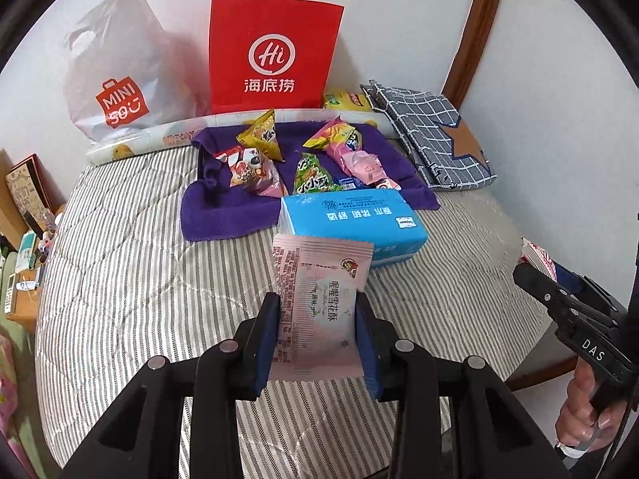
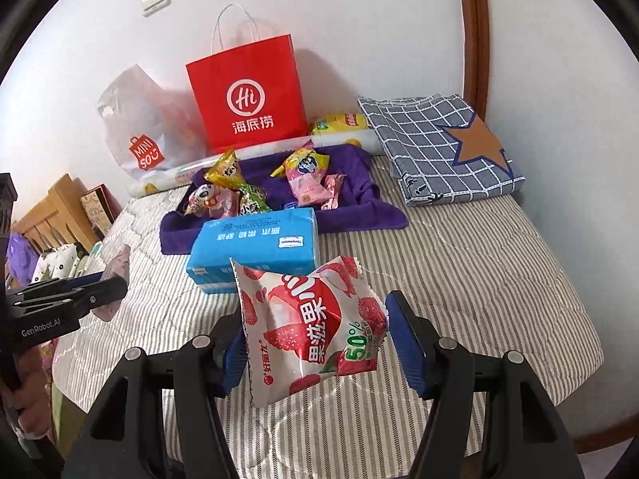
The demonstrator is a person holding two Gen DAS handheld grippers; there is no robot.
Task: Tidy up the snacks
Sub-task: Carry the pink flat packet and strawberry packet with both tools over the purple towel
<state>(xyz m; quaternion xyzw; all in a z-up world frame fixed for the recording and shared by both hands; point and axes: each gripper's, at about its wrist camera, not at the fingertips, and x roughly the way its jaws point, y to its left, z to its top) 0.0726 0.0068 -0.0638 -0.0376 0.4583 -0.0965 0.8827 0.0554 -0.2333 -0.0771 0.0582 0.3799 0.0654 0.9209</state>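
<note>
My left gripper (image 1: 317, 343) is shut on a pale pink snack packet (image 1: 319, 303) and holds it above the striped bed. My right gripper (image 2: 315, 339) holds a puffy red-and-white lychee snack bag (image 2: 311, 327) between its blue pads; a small gap shows at the right pad (image 2: 405, 339). Several more snack packets (image 1: 255, 167) lie on a purple towel (image 1: 223, 215) at the back of the bed, also in the right wrist view (image 2: 307, 175). The right gripper shows at the far right of the left wrist view (image 1: 531, 275). The left gripper shows at the left of the right wrist view (image 2: 112, 291).
A blue tissue pack (image 1: 351, 219) lies in front of the towel. A red paper bag (image 1: 271, 52) and a white Miniso plastic bag (image 1: 116, 76) stand against the wall. A folded grey checked cloth (image 1: 435, 135) lies at the back right. A cluttered nightstand (image 1: 24, 271) stands left of the bed.
</note>
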